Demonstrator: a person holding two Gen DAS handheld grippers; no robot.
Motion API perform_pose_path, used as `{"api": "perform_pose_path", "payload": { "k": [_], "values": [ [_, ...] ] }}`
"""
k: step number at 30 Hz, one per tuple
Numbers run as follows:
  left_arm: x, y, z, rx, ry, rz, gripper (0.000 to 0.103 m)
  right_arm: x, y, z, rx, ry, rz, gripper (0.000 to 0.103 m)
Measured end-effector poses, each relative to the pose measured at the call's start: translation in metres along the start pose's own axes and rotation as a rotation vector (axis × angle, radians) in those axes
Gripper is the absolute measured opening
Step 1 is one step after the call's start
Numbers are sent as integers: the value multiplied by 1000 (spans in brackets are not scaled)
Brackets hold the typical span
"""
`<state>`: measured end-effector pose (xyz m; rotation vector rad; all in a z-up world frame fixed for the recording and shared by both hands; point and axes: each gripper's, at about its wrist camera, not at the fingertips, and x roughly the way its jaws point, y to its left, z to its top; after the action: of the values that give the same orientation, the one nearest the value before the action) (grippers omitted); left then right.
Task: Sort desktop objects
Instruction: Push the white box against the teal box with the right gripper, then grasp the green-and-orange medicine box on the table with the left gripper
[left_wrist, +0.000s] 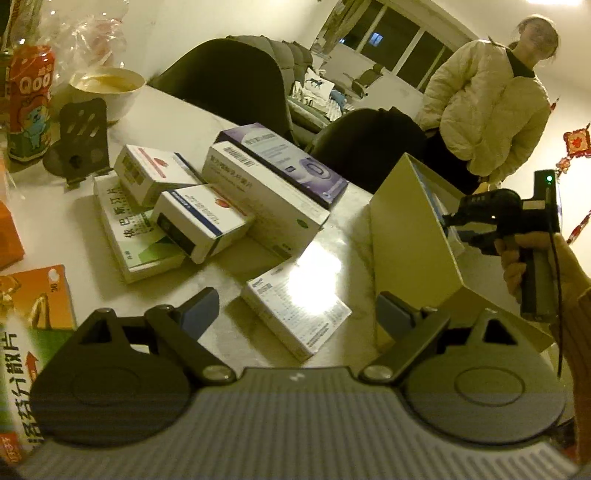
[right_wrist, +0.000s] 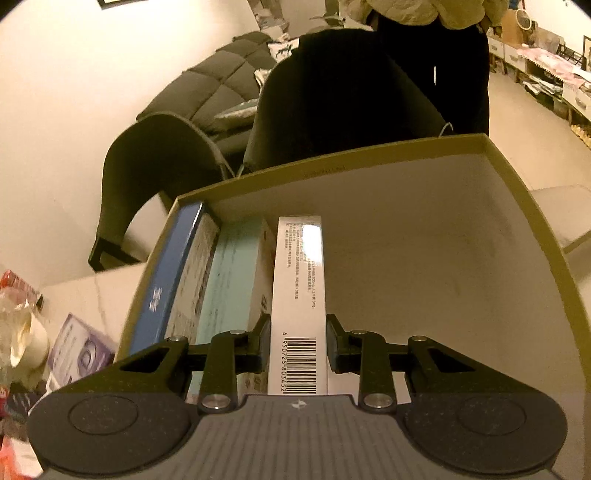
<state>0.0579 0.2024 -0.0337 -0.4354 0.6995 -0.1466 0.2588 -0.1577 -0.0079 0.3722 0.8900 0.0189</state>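
- My right gripper (right_wrist: 298, 345) has its jaws closed in against a tall white medicine box (right_wrist: 297, 295) standing on edge with its barcode toward me; the pads look pressed on both its sides, so I judge it held.
- That box is inside the open cardboard box (right_wrist: 406, 147), just beside a pale teal box (right_wrist: 236, 273) and a blue-edged box (right_wrist: 166, 280) already filed along the left wall.
- My left gripper (left_wrist: 295, 314) hangs wide open and empty over the table (left_wrist: 177, 122), above a flat white box (left_wrist: 295, 306).
- Several boxes are left in a loose pile (left_wrist: 207, 188), so I judge sorting under halfway.
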Motion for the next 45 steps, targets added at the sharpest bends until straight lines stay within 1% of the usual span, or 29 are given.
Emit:
{"api": "perform_pose_path", "payload": {
  "k": [3, 5, 8, 10, 13, 16, 18, 20, 21, 24, 27, 30, 34, 37, 39, 41, 45],
  "values": [
    [-2, 2, -1, -4, -13, -1, 93, 4, -5, 2, 36, -18, 57, 37],
    [0, 3, -1, -5, -5, 2, 93, 6, -10, 2, 63, -31, 88, 39],
    [2, 3, -2, -7, 0, 3, 93, 7, -18, 4, 96, -31, 125, 40],
    [2, 2, -1, -7, -2, 1, 93, 5, -21, 5, 102, -31, 150, 44],
    [2, 0, -2, -5, 0, 0, 93, -3, -18, 6, 40, -37, 163, 49],
    [1, -2, -3, 1, 0, -4, 93, -10, -14, 7, -13, -44, 166, 50],
    [0, -4, -3, 7, -1, -6, 93, -8, -13, 8, -14, -28, 203, 50],
    [0, -5, -4, 10, 0, -2, 93, -6, -11, 7, -21, -21, 231, 55],
    [-1, -5, -3, 10, -1, 3, 93, -6, -9, 6, -27, -25, 227, 56],
    [-6, -4, -1, 10, -14, 16, 93, -8, -7, 4, -21, -26, 211, 56],
    [-14, -3, 0, 14, -29, 37, 93, -22, -5, 0, -43, -41, 215, 56],
    [-25, 2, -1, -4, -43, 73, 93, -42, -4, -7, -88, -67, 205, 56],
    [-45, 12, -4, -22, -87, 123, 93, -72, -6, -21, -148, -99, 194, 60],
    [-58, 23, -10, -25, -121, 209, 93, -96, -11, -38, -197, -125, 200, 62],
    [-61, 33, -13, -31, -120, 277, 93, -110, -15, -50, -216, -148, 213, 66],
    [-60, 41, -15, -45, -111, 334, 93, -121, -19, -63, -220, -161, 231, 67],
    [-58, 51, -21, -45, -84, 394, 93, -139, -28, -84, -201, -195, 280, 69]
  ]
}}
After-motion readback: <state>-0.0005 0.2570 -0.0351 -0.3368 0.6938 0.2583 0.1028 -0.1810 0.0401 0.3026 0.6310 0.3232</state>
